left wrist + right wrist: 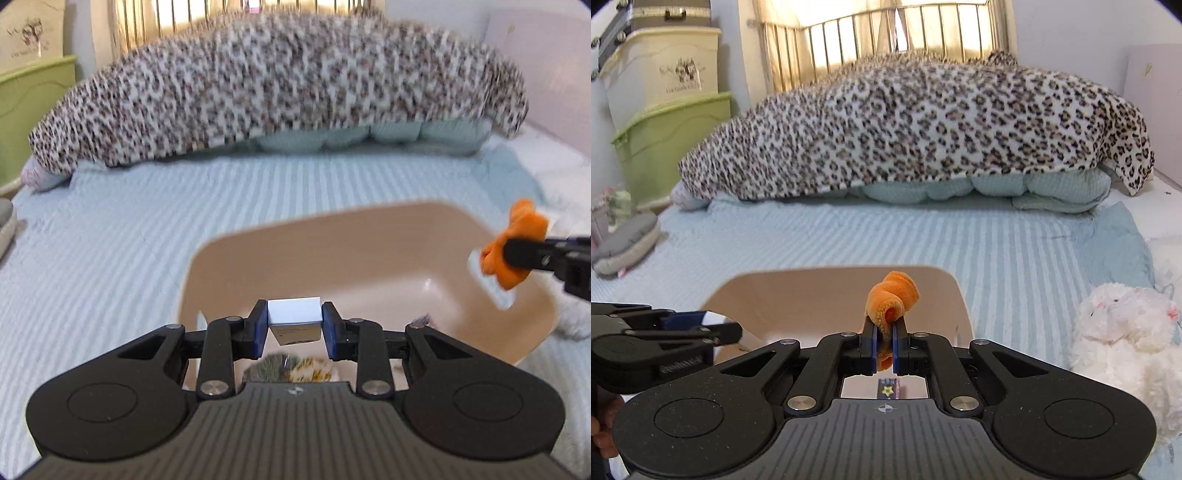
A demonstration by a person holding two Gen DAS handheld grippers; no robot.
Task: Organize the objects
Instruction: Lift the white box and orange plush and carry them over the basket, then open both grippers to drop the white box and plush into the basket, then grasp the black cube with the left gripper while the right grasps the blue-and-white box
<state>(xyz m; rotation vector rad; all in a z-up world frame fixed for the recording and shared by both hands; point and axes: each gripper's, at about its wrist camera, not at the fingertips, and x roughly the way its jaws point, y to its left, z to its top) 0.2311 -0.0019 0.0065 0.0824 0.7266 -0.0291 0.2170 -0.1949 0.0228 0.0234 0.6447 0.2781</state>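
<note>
My left gripper [294,321] is shut on a small white box [294,314] and holds it over the beige plastic basin [369,236] on the bed. My right gripper [884,334] is shut on a small orange plush toy [894,295] and holds it above the same basin [827,284]. In the left wrist view the right gripper [517,253] reaches in from the right with the orange toy [513,245] over the basin's right rim. The left gripper [713,328] shows at the left of the right wrist view. Small items lie in the basin bottom, mostly hidden.
A white plush animal [1126,343] lies on the light blue bedspread [997,243] right of the basin. A leopard-print blanket [923,122] over pillows fills the far end. Green and cream storage bins [672,140] stand at the left. A grey cushion [624,251] lies at the left edge.
</note>
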